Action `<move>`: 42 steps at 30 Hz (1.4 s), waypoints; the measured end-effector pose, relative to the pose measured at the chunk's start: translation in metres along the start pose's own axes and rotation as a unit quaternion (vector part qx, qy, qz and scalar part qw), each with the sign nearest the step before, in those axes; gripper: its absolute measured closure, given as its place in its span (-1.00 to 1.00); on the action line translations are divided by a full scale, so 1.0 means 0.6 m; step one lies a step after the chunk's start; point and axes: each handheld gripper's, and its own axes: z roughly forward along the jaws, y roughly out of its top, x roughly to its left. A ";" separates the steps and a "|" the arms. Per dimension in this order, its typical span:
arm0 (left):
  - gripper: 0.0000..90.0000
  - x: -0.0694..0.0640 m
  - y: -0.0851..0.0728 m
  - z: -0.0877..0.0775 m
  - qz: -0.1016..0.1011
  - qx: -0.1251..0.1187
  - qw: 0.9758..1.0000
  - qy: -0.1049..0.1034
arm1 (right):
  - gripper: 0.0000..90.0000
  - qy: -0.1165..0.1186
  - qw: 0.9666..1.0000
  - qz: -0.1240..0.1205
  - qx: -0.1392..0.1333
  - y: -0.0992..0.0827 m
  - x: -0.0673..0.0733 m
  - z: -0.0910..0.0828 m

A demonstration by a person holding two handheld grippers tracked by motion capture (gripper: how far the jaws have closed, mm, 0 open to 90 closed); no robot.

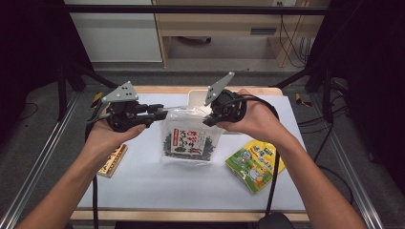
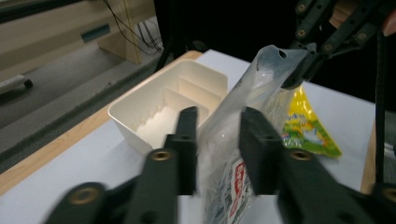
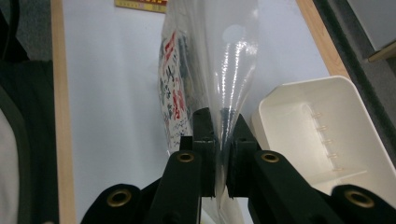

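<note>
Right gripper [image 3: 220,140] clamped on clear top edge of seaweed bag [image 1: 187,138], held up mid-table; left gripper [image 2: 217,135] jaws apart around it, not pressing. Handover done. White bin [image 1: 198,98] at 12 o'clock; placing left, I'd say.

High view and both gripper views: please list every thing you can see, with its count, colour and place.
Clear bag: 1, transparent with dark contents and a red and white label, held up over the table's middle.
White tray: 1, cream-white with dividers, at the far edge behind the bag.
Yellow-green packet: 1, lying flat at the right.
Yellow box: 1, yellow and red, at the left edge.
Table: 1, white top with wooden rim.
Left gripper: 1, black, jaws open around the bag's edge.
Right gripper: 1, black, jaws shut on the bag's top.
</note>
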 end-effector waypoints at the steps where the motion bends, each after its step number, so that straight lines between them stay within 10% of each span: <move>1: 0.13 0.000 0.000 -0.006 -0.007 -0.014 1.000 0.005 | 0.90 -0.003 1.000 0.007 0.002 0.003 0.000 -0.007; 5: -0.29 -0.003 -0.004 -0.027 -0.026 -0.048 0.998 0.025 | 0.91 -0.016 0.999 0.033 -0.002 0.012 -0.005 -0.035; 11: -0.52 -0.007 -0.041 -0.031 -0.034 -0.017 0.997 0.072 | 0.92 -0.049 0.995 0.083 -0.019 0.022 -0.028 -0.086; 23: -0.71 -0.013 -0.144 0.018 -0.046 0.035 0.993 0.099 | 0.92 -0.125 0.976 0.169 -0.063 0.036 -0.113 -0.149; 30: -0.71 -0.029 -0.214 0.024 -0.055 0.041 0.991 0.116 | 0.94 -0.166 0.959 0.213 -0.084 0.037 -0.150 -0.155; 42: -0.71 -0.017 -0.291 0.010 -0.078 0.052 0.988 0.125 | 0.94 -0.176 0.950 0.247 -0.071 0.031 -0.211 -0.104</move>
